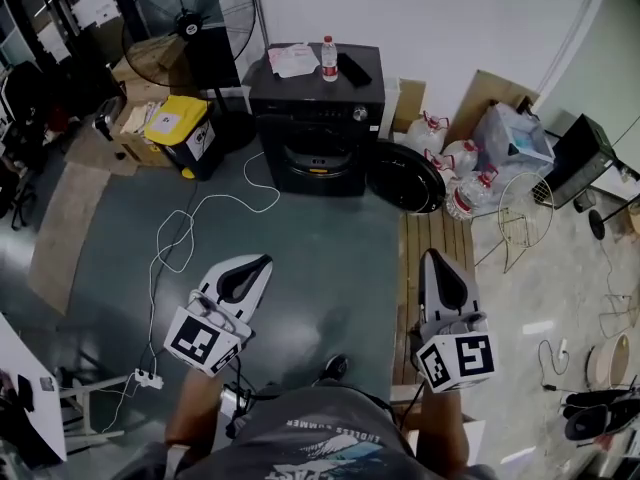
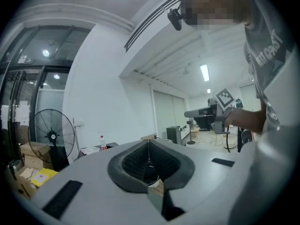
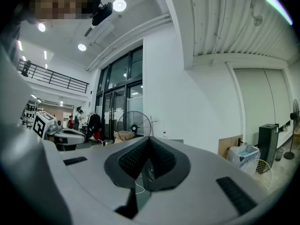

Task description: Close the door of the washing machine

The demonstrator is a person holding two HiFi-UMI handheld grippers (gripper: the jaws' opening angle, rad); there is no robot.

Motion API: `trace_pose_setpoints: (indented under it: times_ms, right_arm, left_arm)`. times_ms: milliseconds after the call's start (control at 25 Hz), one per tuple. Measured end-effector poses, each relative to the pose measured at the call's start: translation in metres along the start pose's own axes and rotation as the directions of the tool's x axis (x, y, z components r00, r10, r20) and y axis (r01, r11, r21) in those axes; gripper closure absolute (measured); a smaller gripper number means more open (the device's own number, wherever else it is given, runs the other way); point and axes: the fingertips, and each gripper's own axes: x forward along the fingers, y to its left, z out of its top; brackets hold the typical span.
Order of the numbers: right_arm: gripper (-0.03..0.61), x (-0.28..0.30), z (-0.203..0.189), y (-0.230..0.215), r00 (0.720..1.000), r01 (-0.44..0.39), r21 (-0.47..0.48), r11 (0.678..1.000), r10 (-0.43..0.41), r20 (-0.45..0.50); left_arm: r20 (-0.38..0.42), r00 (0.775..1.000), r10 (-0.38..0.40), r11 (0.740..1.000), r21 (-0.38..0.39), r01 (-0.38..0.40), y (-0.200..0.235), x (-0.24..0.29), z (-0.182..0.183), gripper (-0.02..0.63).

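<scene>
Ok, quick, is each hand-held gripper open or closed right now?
Left hand-held gripper: closed, empty.
Right hand-held gripper: closed, empty.

Black front-loading washing machine, far centre: drum interior too dark to tell contents. White paper on its top, print too small to read. Flat black object just right of it, can't identify. Person's grey-shirted torso is cut off by the near edge. In the gripper views, the white left gripper and white right gripper bodies hide the machine except its top edge.
</scene>
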Motion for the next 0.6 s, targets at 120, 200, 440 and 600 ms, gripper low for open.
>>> trace_pose_setpoints:
  times_ms: [120, 200, 440, 600]
  right_arm:
    - [0.552, 0.007, 0.0, -0.02, 1.0, -0.005, 0.009, 1.0, 0.005, 0.005]
    - [0.552, 0.009, -0.005, -0.03, 1.0, -0.002, 0.019, 1.0, 0.002, 0.001]
    - [0.552, 0.018, -0.017, -0.051, 0.999, 0.028, 0.034, 0.999, -0.027, -0.023]
    - [0.551, 0.027, -0.023, -0.068, 0.996, 0.082, 0.023, 0.996, -0.081, -0.036]
  left_arm:
    - [0.001, 1.0, -0.002, 1.0, 0.015, 0.002, -0.004, 0.022, 0.007, 0.594]
    - [-0.005, 1.0, -0.011, 1.0, 0.02, 0.011, -0.008, 0.033, 0.006, 0.594]
    - [-0.013, 0.999, -0.051, 0.999, 0.018, 0.051, -0.005, 0.066, 0.0, 0.594]
    - [-0.004, 0.995, -0.1, 0.995, 0.004, 0.1, 0.007, 0.097, -0.01, 0.594]
